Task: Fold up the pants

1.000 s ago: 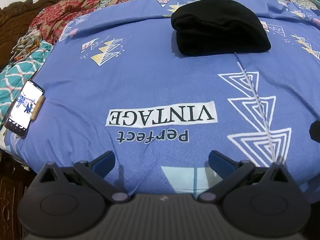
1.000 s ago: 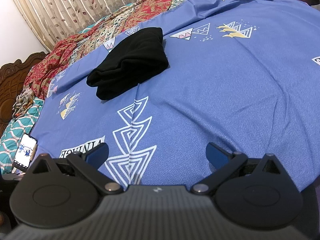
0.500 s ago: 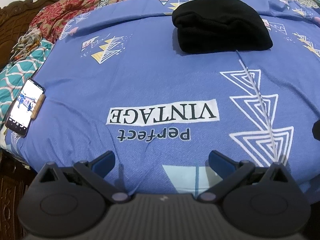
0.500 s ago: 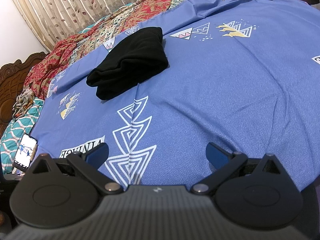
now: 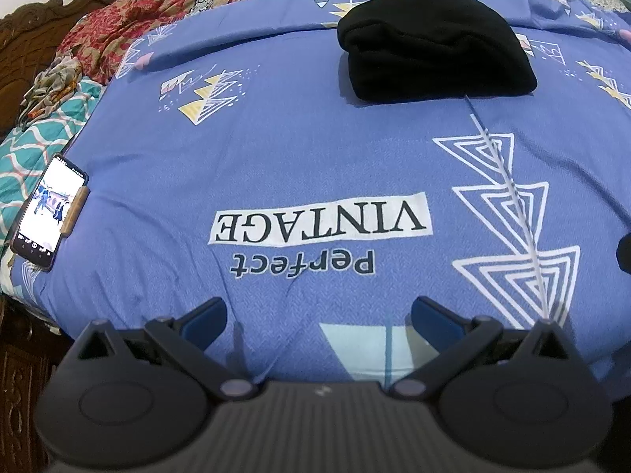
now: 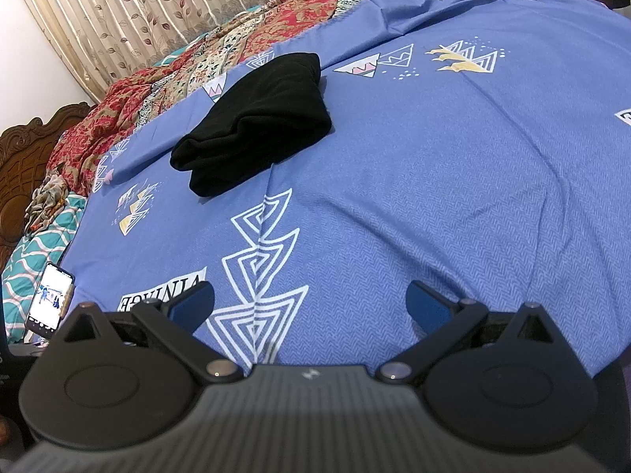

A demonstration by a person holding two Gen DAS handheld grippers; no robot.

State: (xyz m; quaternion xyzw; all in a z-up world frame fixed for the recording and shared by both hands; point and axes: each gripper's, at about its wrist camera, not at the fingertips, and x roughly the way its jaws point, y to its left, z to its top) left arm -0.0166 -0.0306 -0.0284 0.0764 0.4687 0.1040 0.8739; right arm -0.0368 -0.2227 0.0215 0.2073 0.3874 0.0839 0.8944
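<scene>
The left hand-held gripper (image 5: pixel 317 315) and right hand-held gripper (image 6: pixel 309 301) both hang spread wide over the blue bedsheet (image 5: pixel 276 149), holding nothing. The black pants (image 5: pixel 434 45) lie folded far up the bed, well apart from both.

My left gripper (image 5: pixel 317 317): matte black body, ribbed grey-black top plate with a tiny pale logo mark, two round black discs at the sides, angled black link arms on silver pivot pins, blue pads (image 5: pixel 205 321) on the fingertips. My right gripper (image 6: pixel 309 301): same build, black discs, ribbed plate, small white logo, shiny pivot screws, blue pads (image 6: pixel 428 305).
</scene>
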